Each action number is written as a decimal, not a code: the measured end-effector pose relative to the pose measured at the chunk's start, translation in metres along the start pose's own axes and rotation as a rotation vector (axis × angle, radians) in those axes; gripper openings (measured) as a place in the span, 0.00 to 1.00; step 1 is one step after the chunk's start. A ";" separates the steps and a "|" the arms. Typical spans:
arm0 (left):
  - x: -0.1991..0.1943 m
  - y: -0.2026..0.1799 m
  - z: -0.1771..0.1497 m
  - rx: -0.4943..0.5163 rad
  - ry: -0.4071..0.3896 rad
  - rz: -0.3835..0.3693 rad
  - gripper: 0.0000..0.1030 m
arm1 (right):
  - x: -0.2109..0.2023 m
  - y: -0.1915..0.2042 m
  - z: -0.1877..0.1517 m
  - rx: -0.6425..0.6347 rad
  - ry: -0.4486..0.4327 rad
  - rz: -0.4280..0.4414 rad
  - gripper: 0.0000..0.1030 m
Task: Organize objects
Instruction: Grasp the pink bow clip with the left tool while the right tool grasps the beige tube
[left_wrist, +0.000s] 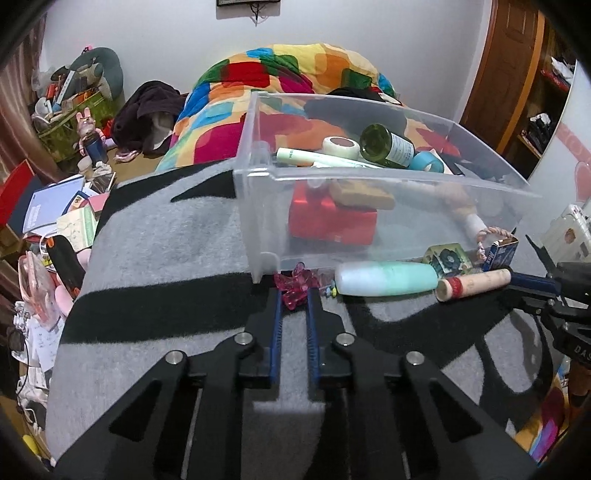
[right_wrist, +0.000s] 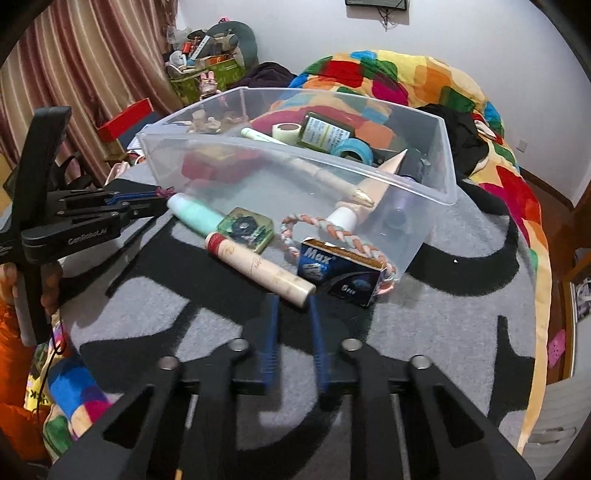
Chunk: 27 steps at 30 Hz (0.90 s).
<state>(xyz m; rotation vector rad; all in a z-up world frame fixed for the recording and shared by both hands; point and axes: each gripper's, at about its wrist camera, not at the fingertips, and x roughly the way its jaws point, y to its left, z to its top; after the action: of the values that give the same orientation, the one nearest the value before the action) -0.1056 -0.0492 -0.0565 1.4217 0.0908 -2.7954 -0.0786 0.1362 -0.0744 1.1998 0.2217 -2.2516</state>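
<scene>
While the clear plastic bin (left_wrist: 369, 192) sits on the grey-and-black blanket (left_wrist: 166, 240), the cream tube (right_wrist: 258, 269) lies before it, its near end pinched by the right gripper (right_wrist: 293, 301); the left gripper (left_wrist: 294, 295) clamps the pink crystal piece (left_wrist: 295, 288)

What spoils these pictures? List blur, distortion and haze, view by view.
Left wrist view: fisheye bows the clear bin, the corners go black, and the bin's cloudy wall hazes the red box behind it. Right wrist view: same bowing, blue pads smeared by motion blur, cream tube fairly sharp.
</scene>
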 end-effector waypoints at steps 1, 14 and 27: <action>-0.002 0.001 -0.002 0.000 0.000 -0.005 0.07 | -0.002 0.001 -0.002 -0.003 0.001 0.010 0.10; -0.046 -0.002 -0.021 0.047 -0.031 -0.091 0.07 | -0.015 0.007 0.016 -0.044 -0.052 0.017 0.31; -0.026 -0.004 -0.023 0.038 0.005 -0.062 0.40 | 0.034 0.046 0.038 -0.302 0.088 -0.059 0.31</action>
<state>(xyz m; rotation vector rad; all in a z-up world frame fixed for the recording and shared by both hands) -0.0719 -0.0444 -0.0489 1.4589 0.0839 -2.8583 -0.0945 0.0690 -0.0745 1.1412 0.6150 -2.1225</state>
